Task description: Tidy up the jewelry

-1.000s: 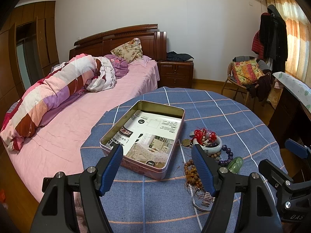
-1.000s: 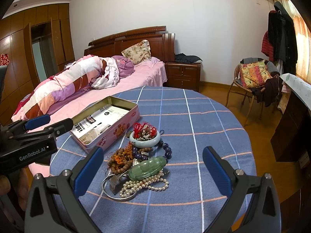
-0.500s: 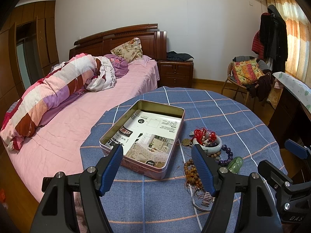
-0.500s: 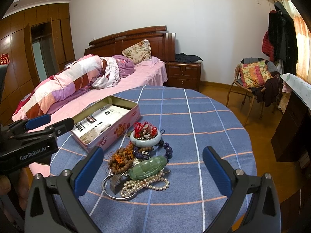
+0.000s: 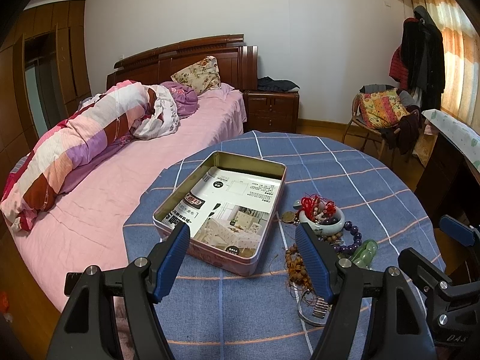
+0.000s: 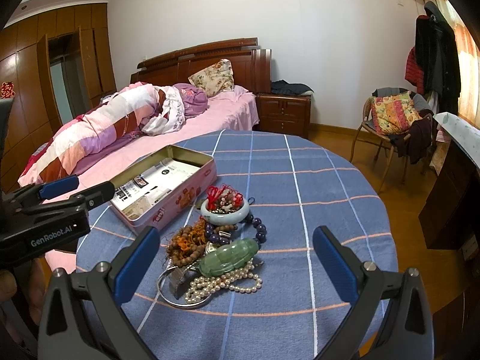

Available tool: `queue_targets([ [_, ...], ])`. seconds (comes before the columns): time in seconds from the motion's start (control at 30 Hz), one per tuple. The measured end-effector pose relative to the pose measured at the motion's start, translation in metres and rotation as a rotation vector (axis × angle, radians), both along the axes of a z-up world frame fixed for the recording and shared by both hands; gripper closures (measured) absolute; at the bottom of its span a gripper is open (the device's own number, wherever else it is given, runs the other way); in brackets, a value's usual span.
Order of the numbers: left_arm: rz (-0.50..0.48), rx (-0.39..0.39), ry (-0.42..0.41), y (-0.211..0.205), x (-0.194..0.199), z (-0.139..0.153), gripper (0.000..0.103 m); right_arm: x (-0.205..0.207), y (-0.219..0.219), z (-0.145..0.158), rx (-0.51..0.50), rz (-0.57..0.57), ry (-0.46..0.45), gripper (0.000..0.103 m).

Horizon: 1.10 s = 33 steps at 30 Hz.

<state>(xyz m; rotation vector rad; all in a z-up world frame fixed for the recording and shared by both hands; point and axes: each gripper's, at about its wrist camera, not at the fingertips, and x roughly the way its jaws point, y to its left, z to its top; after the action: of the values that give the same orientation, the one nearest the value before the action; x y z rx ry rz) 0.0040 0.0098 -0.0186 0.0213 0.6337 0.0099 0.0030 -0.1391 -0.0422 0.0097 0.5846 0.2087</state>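
A round counter [image 6: 330, 198] carries everything, covered by a blue cloth [image 5: 345, 162] checked with white and orange lines. On its left part lies 1 open pink tin [image 6: 168, 186], lined inside with printed paper [image 5: 237, 207]. Just beside the tin's right side sits a heap of jewelry: a pale bowl [image 6: 225, 210] filled with red cord and small beads, a purple bead bracelet [image 6: 260, 230] touching it, brown wooden beads [image 6: 186, 244], a green carved stone [image 6: 231, 256], a pearl strand [image 6: 228, 283] and a silver bangle [image 6: 168, 295] nearest the front edge. The counter's right half is bare cloth.
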Motion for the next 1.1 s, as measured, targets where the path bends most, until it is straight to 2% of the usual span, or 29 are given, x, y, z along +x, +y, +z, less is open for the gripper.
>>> queue_targets([
  [0.17, 0.024, -0.009, 0.047, 0.008, 0.012, -0.017, 0.030, 0.007, -0.010, -0.014, -0.007, 0.015, 0.011, 0.000],
  [0.4, 0.032, -0.022, 0.109, 0.010, 0.022, -0.037, 0.030, 0.017, -0.018, -0.035, -0.004, 0.057, 0.080, 0.000],
  [0.47, 0.030, -0.028, 0.123, 0.010, 0.024, -0.040, 0.030, 0.019, -0.015, -0.039, -0.008, 0.083, 0.099, 0.006],
  [0.6, 0.027, -0.024, 0.129, 0.009, 0.026, -0.041, 0.030, 0.026, -0.012, -0.047, -0.012, 0.110, 0.145, 0.010],
  [0.67, 0.025, -0.021, 0.128, 0.009, 0.027, -0.041, 0.030, 0.031, -0.014, -0.048, 0.015, 0.131, 0.171, 0.020],
  [0.73, 0.026, -0.019, 0.129, 0.009, 0.028, -0.040, 0.030, 0.033, -0.015, -0.049, 0.045, 0.150, 0.193, 0.023],
  [0.9, 0.015, -0.009, 0.125, 0.006, 0.032, -0.039, 0.030, 0.041, -0.011, -0.053, 0.088, 0.197, 0.242, 0.040],
  [0.97, 0.003, -0.005, 0.125, 0.004, 0.034, -0.039, 0.030, 0.045, -0.008, -0.057, 0.106, 0.231, 0.258, 0.066],
  [1.03, -0.016, -0.005, 0.128, 0.001, 0.036, -0.039, 0.030, 0.046, -0.007, -0.057, 0.120, 0.250, 0.253, 0.084],
  [1.1, -0.032, 0.001, 0.126, -0.004, 0.038, -0.038, 0.030, 0.047, -0.003, -0.055, 0.114, 0.261, 0.234, 0.088],
])
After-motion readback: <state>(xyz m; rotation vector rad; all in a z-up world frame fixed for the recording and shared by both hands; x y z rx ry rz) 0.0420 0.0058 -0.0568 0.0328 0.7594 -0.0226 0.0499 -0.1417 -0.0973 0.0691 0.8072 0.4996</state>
